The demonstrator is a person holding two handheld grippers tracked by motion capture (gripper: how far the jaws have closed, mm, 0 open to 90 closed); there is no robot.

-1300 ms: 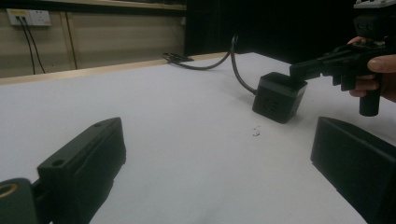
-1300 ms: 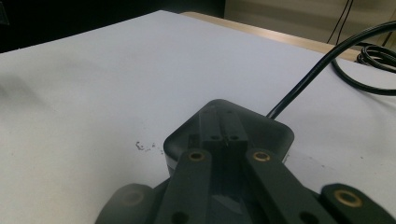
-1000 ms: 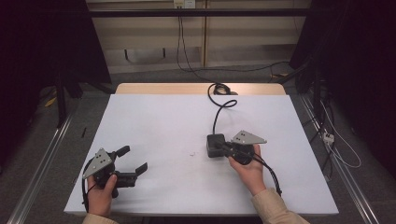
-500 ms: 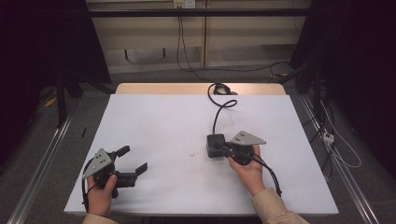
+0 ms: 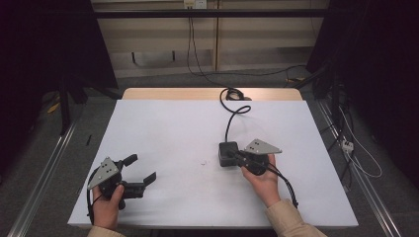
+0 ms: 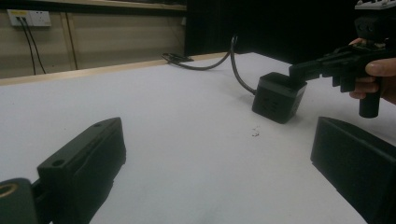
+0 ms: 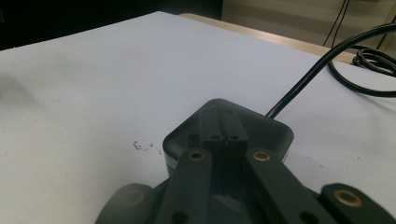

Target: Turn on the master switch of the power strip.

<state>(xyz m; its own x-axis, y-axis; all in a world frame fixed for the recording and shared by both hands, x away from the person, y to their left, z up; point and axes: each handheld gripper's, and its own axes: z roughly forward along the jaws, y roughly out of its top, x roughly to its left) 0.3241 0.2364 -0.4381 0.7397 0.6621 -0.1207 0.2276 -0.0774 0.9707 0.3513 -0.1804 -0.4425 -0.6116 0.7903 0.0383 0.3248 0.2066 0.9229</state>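
Right of centre on the white table [image 5: 168,128]: black power adapter [image 5: 227,153], cable [image 5: 232,112] curling toward the upper edge, with the clenched right gripper [image 5: 238,157] resting its tips atop it. Lower left, well apart from the adapter: left gripper [image 5: 141,170], jaws spread wide, grasping nothing.

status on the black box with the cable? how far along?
Done: the right tool has reached the black box, and its shut jaws rest on the box's top. In hand: nothing gripped; the box sits flat on the white table, its cable curling to the far edge. Left: whatever handling of the box is meant. The left tool sits open, well apart from the box.
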